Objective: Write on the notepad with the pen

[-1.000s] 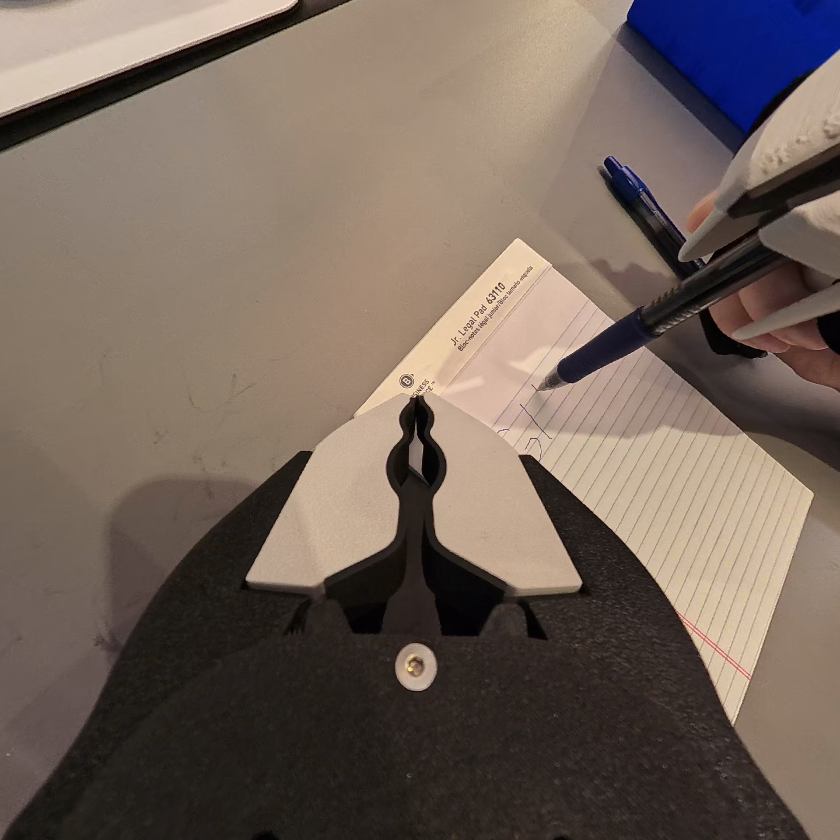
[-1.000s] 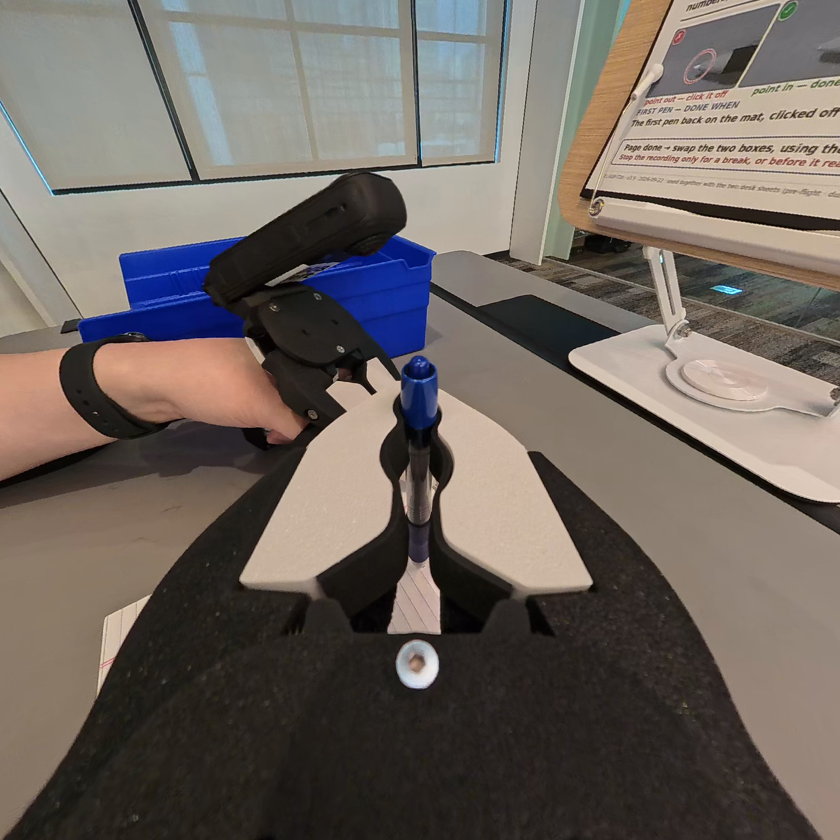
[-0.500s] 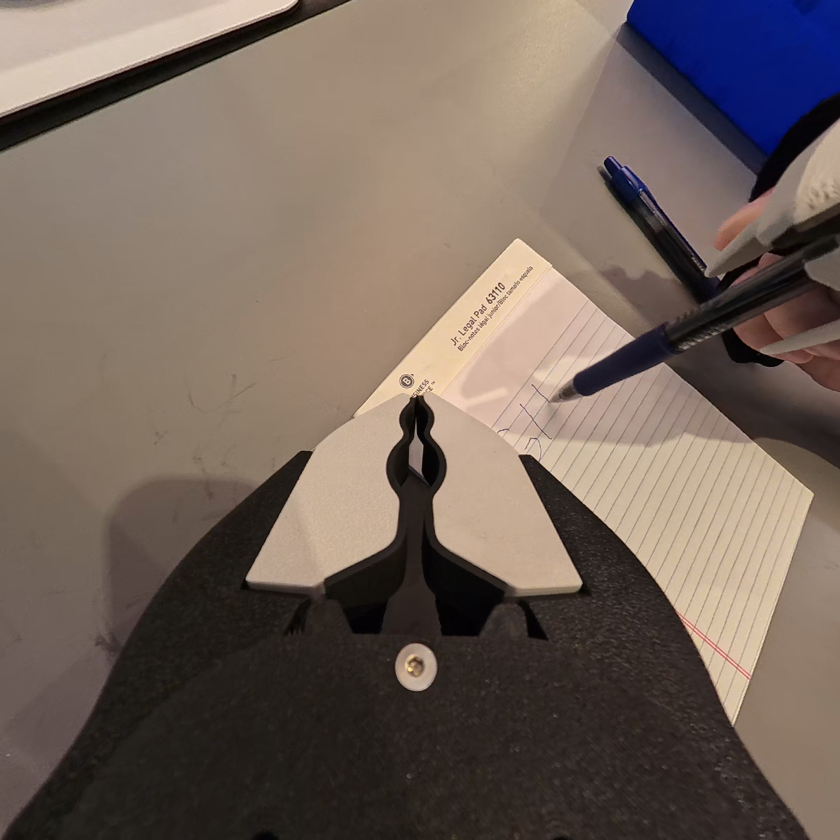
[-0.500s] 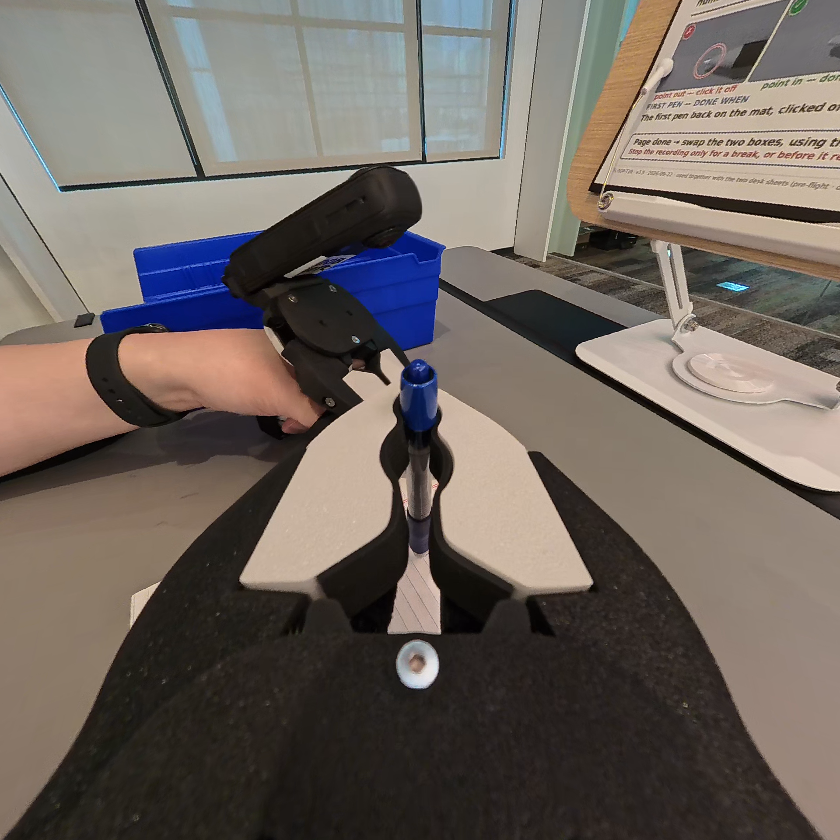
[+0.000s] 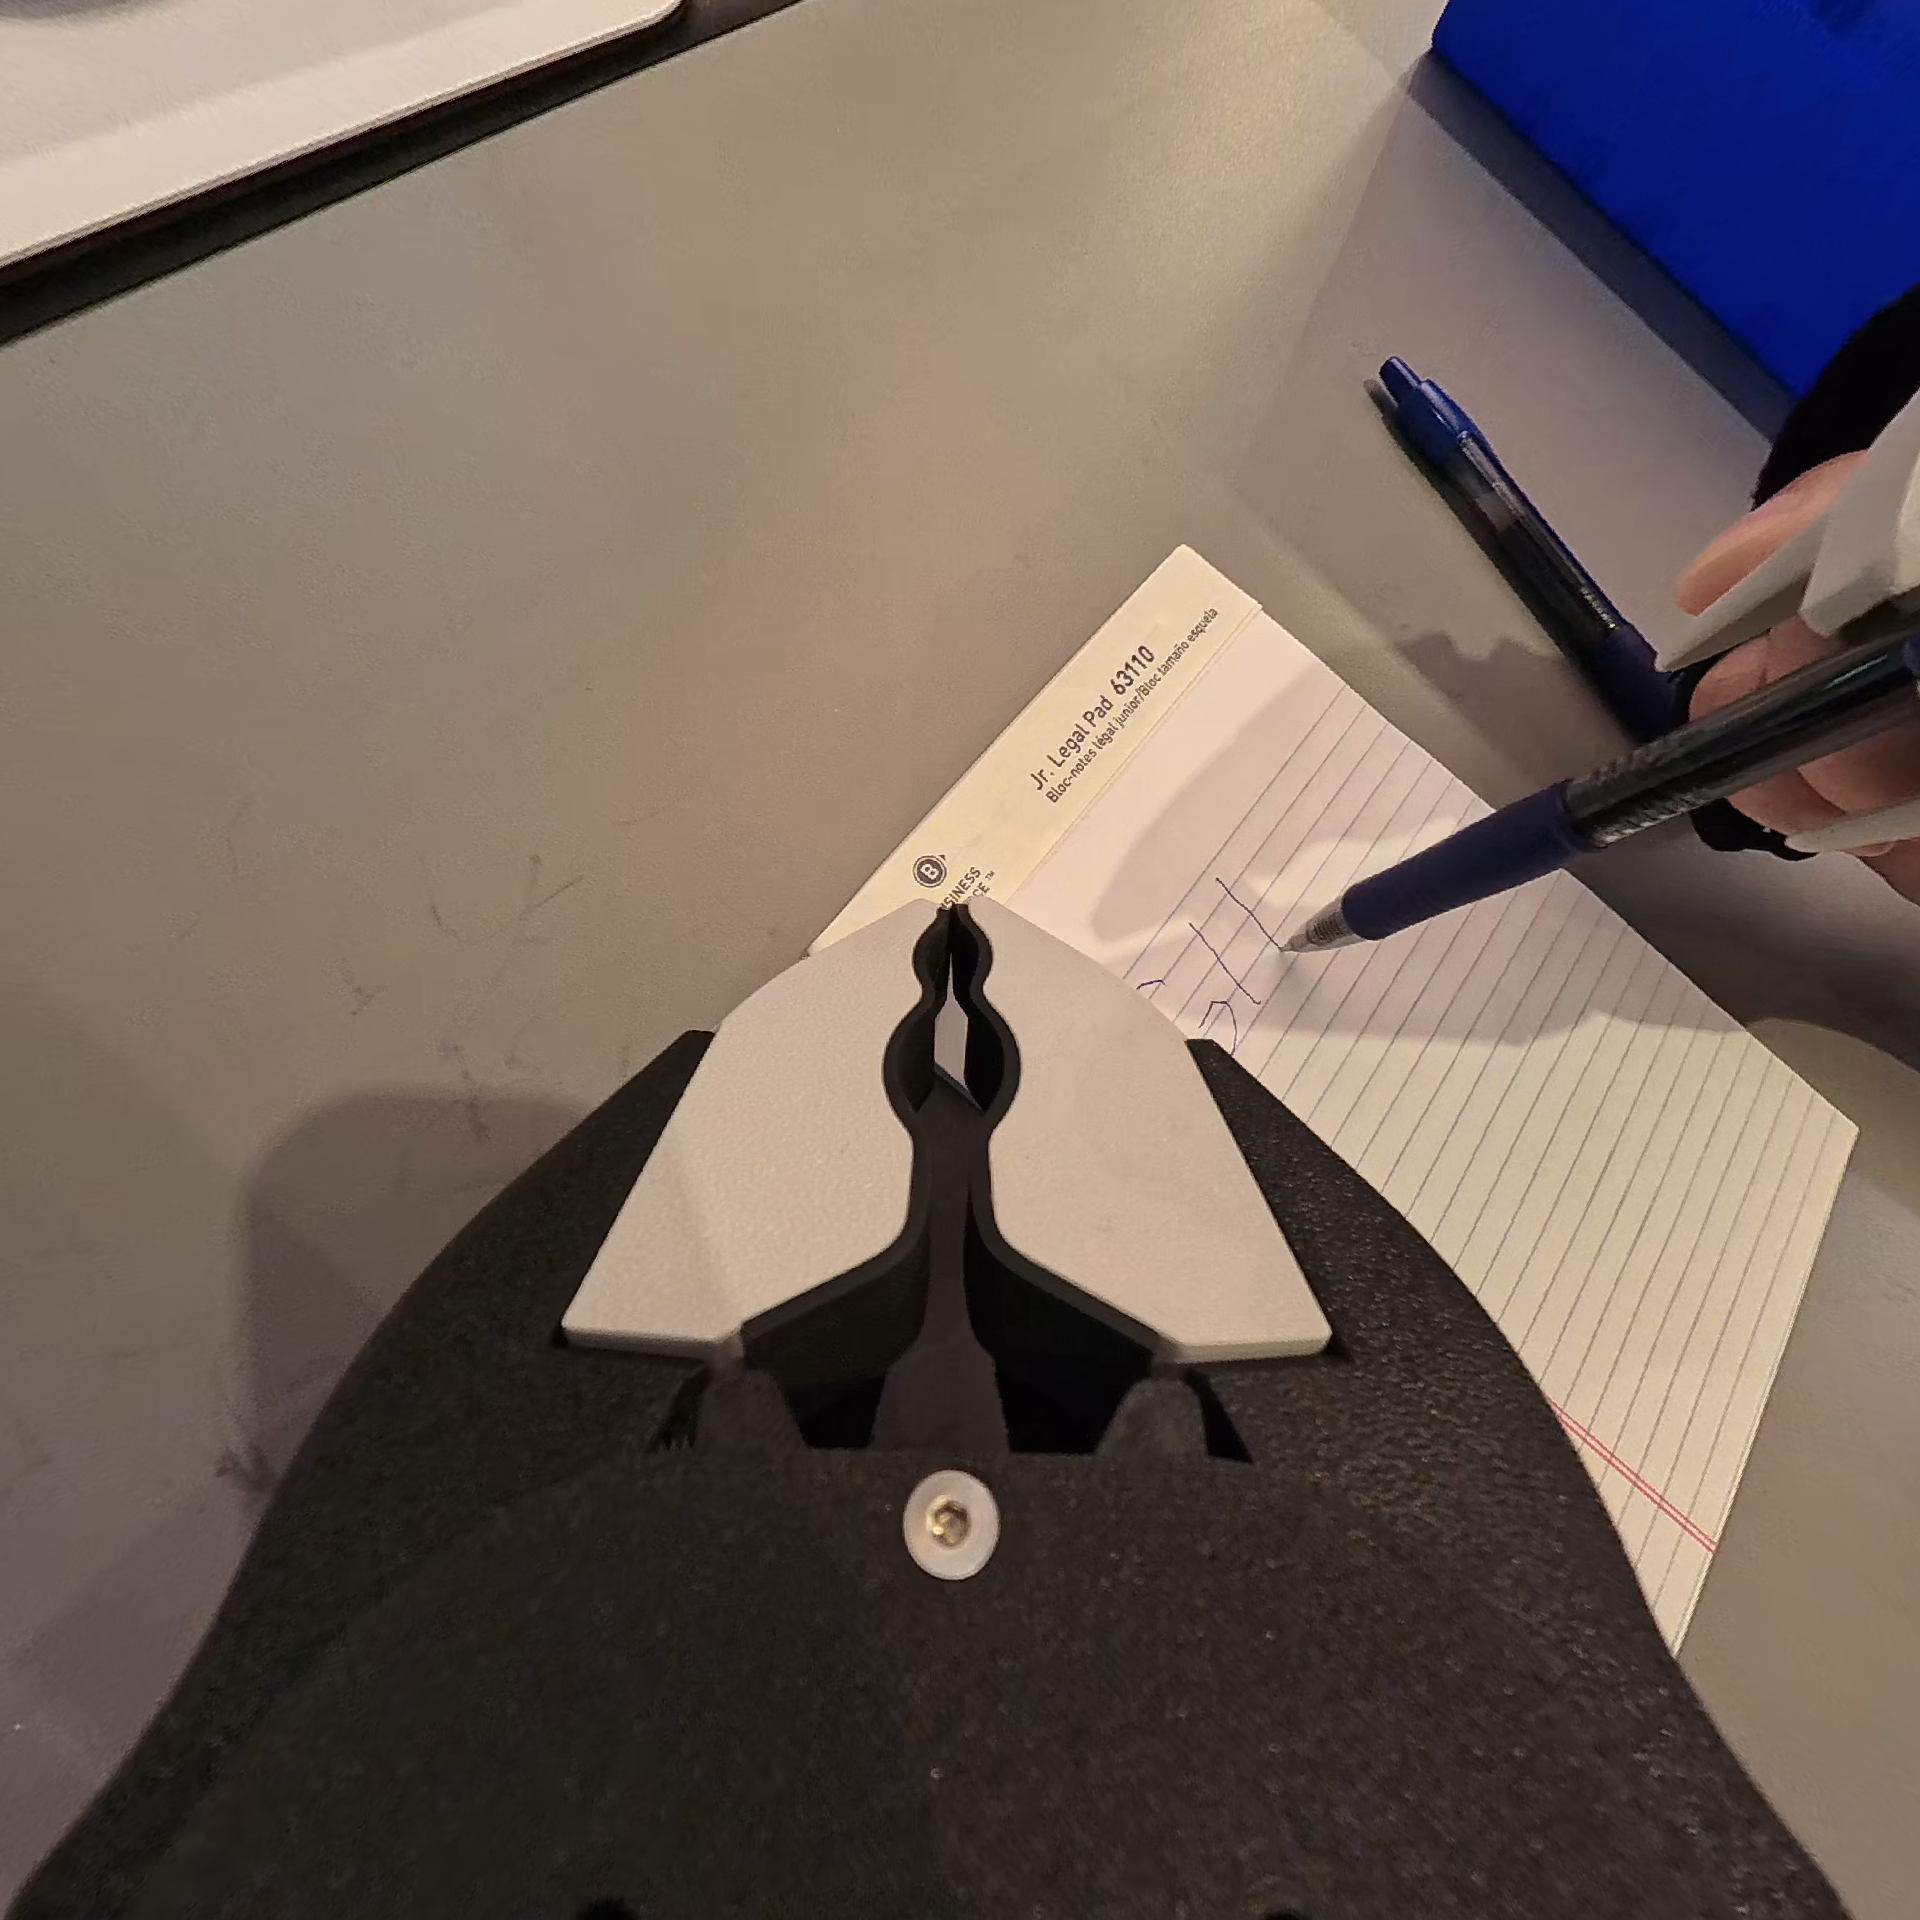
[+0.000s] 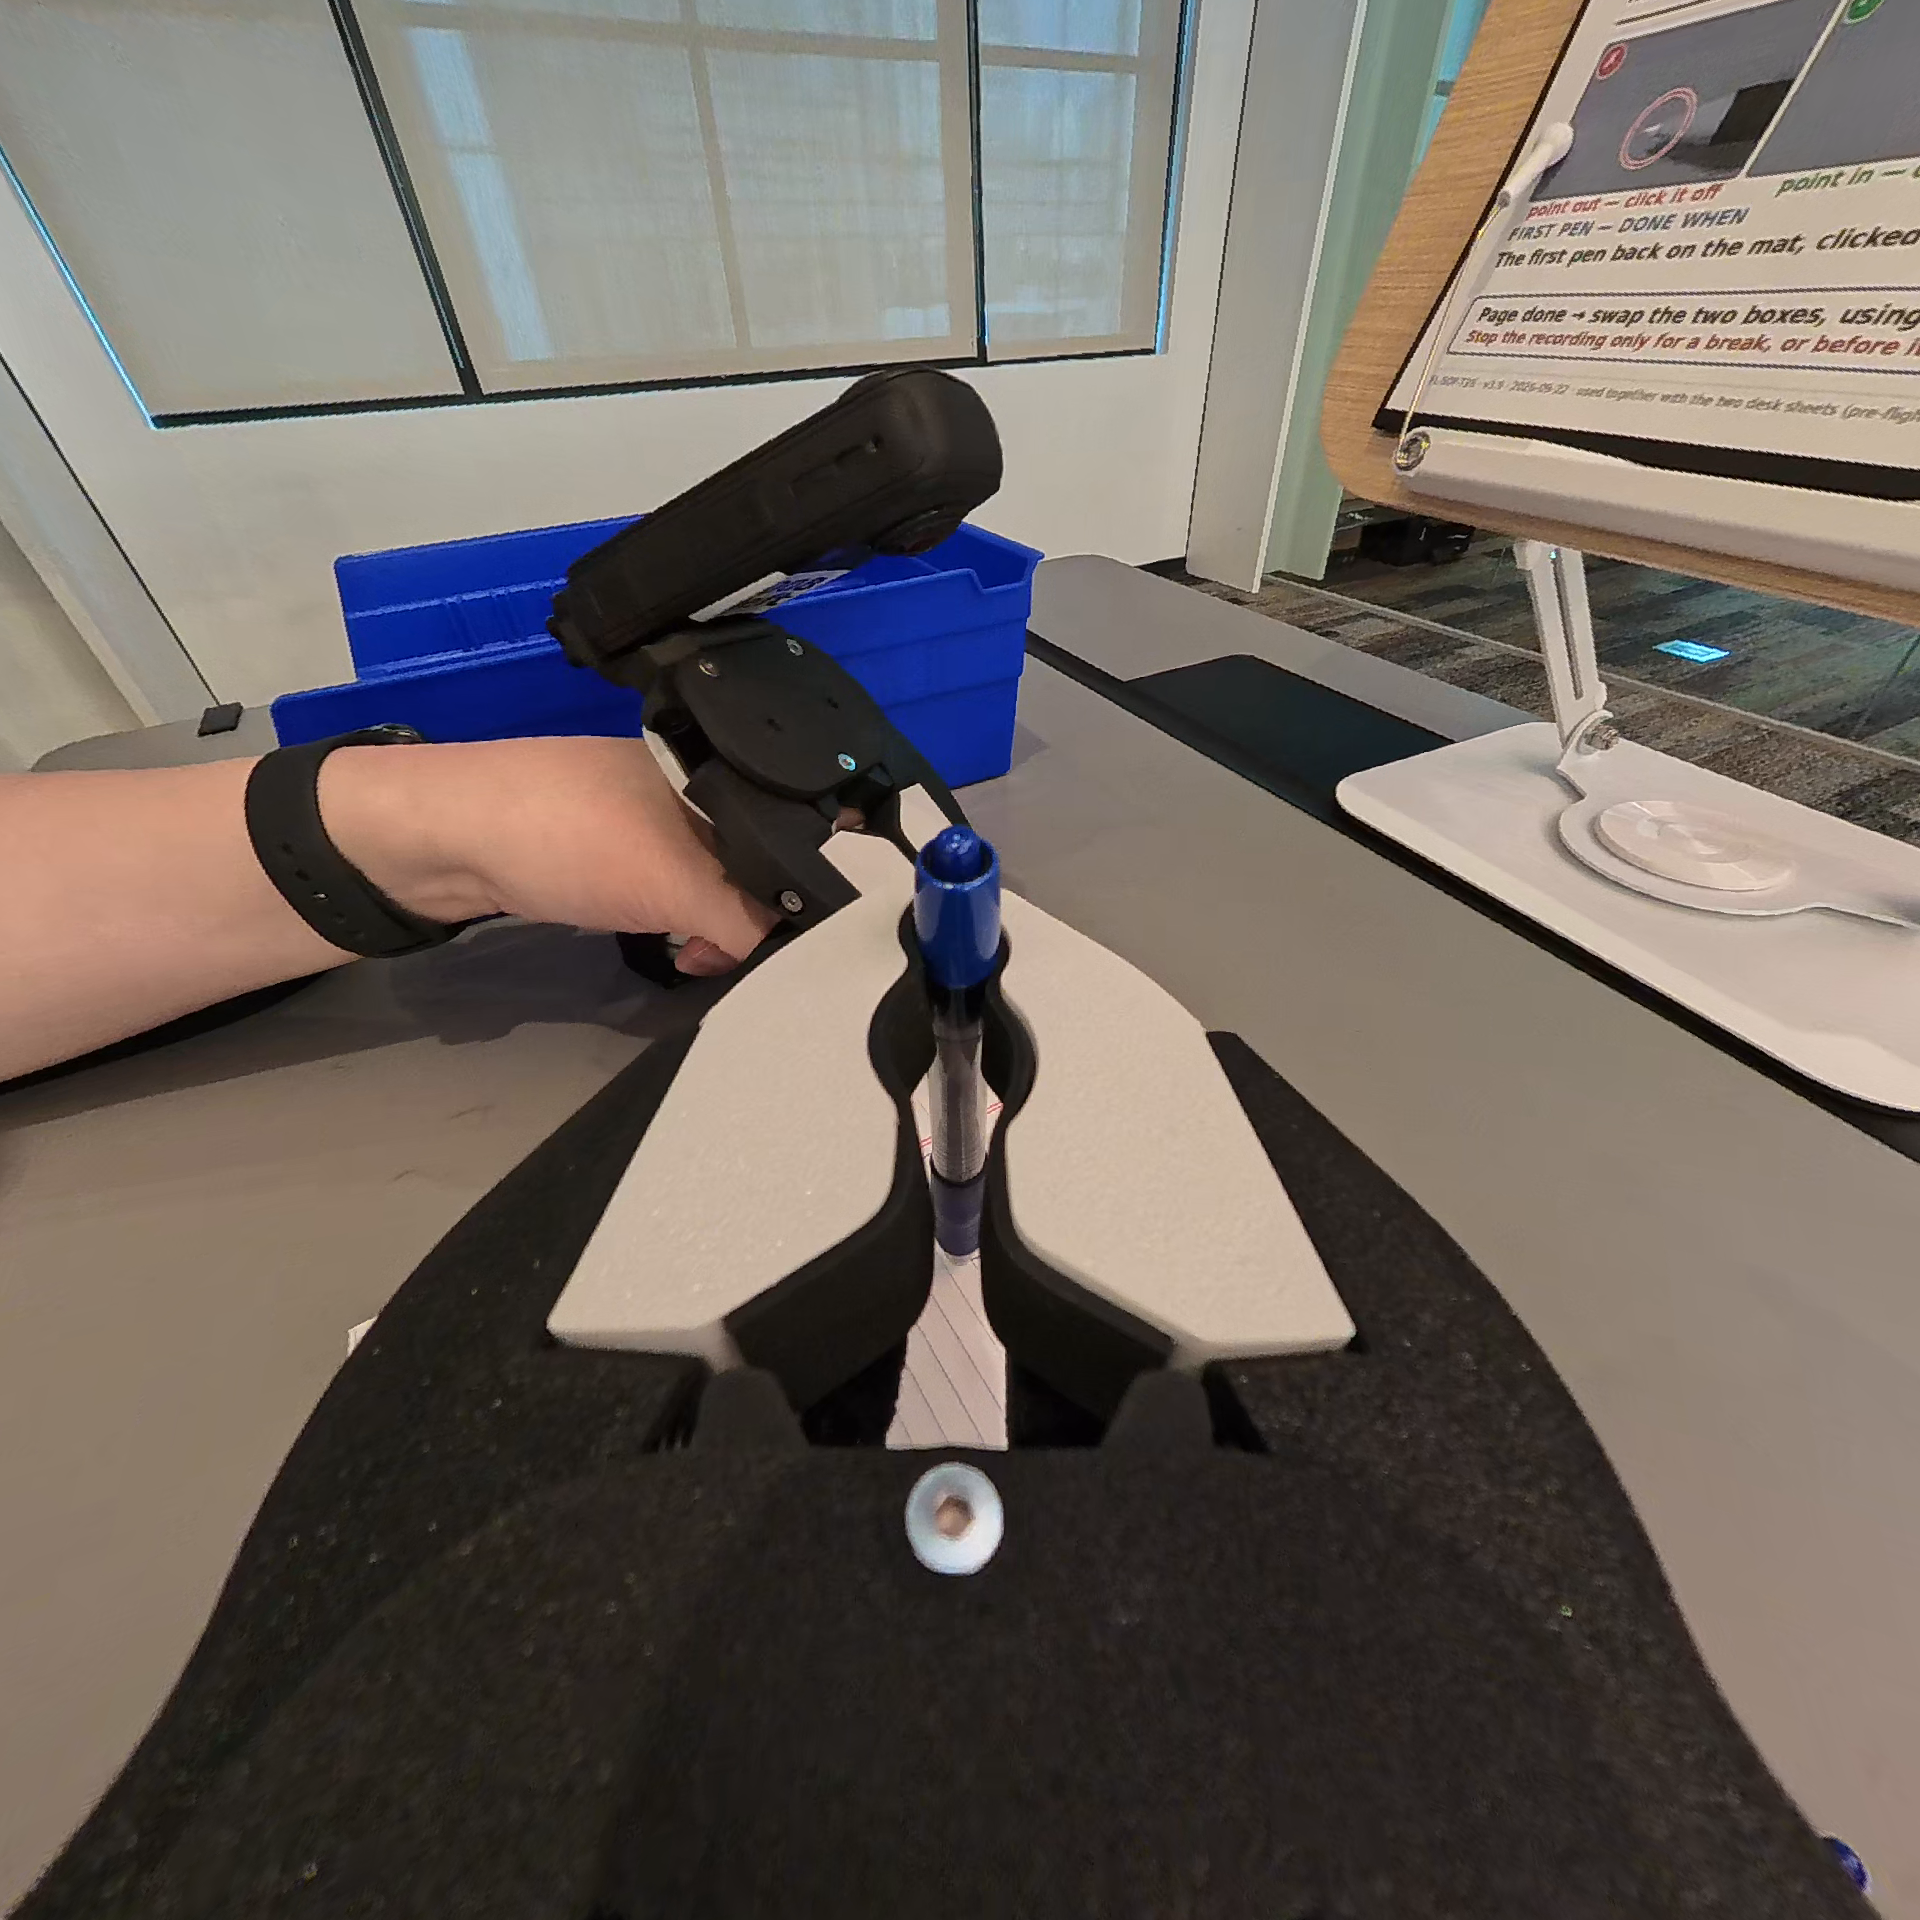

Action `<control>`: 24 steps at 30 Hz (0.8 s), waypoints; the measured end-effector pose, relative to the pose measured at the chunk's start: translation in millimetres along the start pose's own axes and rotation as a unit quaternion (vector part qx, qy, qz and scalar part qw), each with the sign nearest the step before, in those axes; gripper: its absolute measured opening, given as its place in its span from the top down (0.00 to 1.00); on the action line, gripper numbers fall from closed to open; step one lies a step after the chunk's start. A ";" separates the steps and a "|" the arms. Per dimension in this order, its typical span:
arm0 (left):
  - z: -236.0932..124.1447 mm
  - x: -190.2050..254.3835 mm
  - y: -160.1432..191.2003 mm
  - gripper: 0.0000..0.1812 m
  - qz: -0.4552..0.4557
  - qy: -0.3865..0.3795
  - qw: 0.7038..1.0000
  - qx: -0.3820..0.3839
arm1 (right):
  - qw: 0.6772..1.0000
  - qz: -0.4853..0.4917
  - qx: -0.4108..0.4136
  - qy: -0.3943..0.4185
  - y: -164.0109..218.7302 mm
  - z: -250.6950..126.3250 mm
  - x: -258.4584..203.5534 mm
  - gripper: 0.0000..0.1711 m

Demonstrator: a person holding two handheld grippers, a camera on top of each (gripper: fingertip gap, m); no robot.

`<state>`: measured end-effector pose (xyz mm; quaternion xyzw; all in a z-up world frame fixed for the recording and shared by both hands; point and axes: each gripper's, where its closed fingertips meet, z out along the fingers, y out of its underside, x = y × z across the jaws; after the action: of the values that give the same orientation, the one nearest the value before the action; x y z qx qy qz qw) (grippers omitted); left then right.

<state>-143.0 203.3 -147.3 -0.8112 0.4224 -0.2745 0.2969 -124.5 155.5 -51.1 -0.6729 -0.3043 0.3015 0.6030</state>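
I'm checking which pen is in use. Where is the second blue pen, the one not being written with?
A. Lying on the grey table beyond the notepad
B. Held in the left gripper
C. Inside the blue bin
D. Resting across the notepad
A: the spare pen lies flat on the grey table past the notepad, while the right gripper holds the writing pen.

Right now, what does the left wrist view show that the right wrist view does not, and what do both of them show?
Only the left wrist view shows the pen's tip touching the notepad beside blue strokes, the shut left hand-held gripper resting on the pad's corner, and a second pen lying on the table.

Only the right wrist view shows the pen's blue cap end, the windows, and the instruction stand.

Both show the pen clamped in the right hand-held gripper, lined paper, the blue bin and the grey table.
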 end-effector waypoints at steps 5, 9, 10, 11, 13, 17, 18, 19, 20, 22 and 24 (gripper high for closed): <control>0.1 0.0 0.0 1.00 0.000 0.000 1.000 0.000 | 1.000 0.003 0.001 -0.001 -0.1 -0.2 -0.7 0.97; 0.2 0.0 0.0 1.00 0.000 0.000 1.000 0.000 | 1.000 -0.010 0.023 -0.001 -6.5 -1.7 -2.7 0.98; 0.2 0.0 -0.1 1.00 0.000 0.000 1.000 0.000 | 0.999 -0.019 0.034 0.003 -11.4 -2.8 -3.3 0.98; 0.4 -0.1 0.0 1.00 0.001 0.000 1.000 0.000 | 0.999 -0.027 0.041 0.005 -16.2 -3.1 -3.9 0.98; 0.5 -0.1 -0.1 1.00 0.001 0.000 1.000 0.000 | 0.999 -0.031 0.041 0.006 -18.3 0.1 -2.9 0.97; 0.5 -0.2 -0.1 1.00 0.000 0.000 1.000 0.000 | 0.999 -0.017 0.028 0.002 -9.5 9.4 1.6 0.98; 0.5 -0.1 -0.2 1.00 0.000 0.000 1.000 0.001 | 0.999 -0.016 0.028 0.001 -9.6 10.2 2.0 0.97; 0.6 -0.1 -0.2 1.00 -0.001 0.001 1.000 0.001 | 1.000 -0.014 0.026 -0.001 -9.2 10.9 2.0 0.97; 0.6 -0.2 -0.2 1.00 -0.001 0.001 1.000 0.001 | 1.000 -0.012 0.024 -0.003 -8.6 11.4 1.6 0.98; 0.7 -0.1 -0.3 1.00 -0.001 0.001 1.000 0.000 | 1.000 -0.010 0.023 -0.005 -7.1 11.7 1.5 0.97; 0.7 -0.1 -0.2 1.00 0.000 0.001 1.000 0.000 | 1.000 -0.008 0.023 -0.006 -6.8 11.8 1.8 0.98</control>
<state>-142.5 203.6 -147.6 -0.8110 0.4224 -0.2757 0.2963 -132.8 164.9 -45.5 -0.6548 -0.3063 0.3070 0.6189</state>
